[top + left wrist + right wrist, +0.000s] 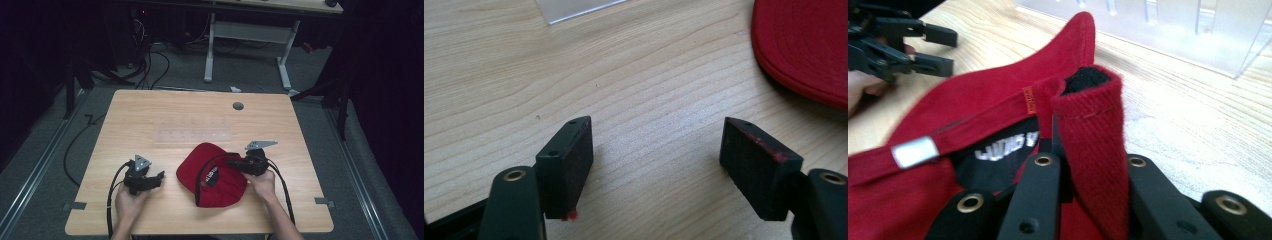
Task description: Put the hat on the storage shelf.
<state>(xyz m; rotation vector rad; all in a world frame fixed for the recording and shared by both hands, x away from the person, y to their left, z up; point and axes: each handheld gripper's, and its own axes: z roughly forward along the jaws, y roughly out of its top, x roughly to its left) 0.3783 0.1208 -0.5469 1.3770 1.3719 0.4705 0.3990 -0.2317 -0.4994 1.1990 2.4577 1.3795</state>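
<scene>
overhead, red fabric baseball cap (pixel 212 175) lies upside down on pale wooden table (pixel 165 125), right gripper (pixel 235 162) clamped on its edge. left gripper (pixel 656 165) view: jaws wide, empty, beside cap. right gripper view: folded red band pinched tight.

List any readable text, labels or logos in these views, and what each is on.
White lettering on the black lining inside the red cap: upside down and blurred in the right gripper view, a small smudge in the high view; not readable.
Small orange tag on the cap's seam: print too small to read.
Grey tab on the cap's band: blank as far as it shows.
No other text.
</scene>
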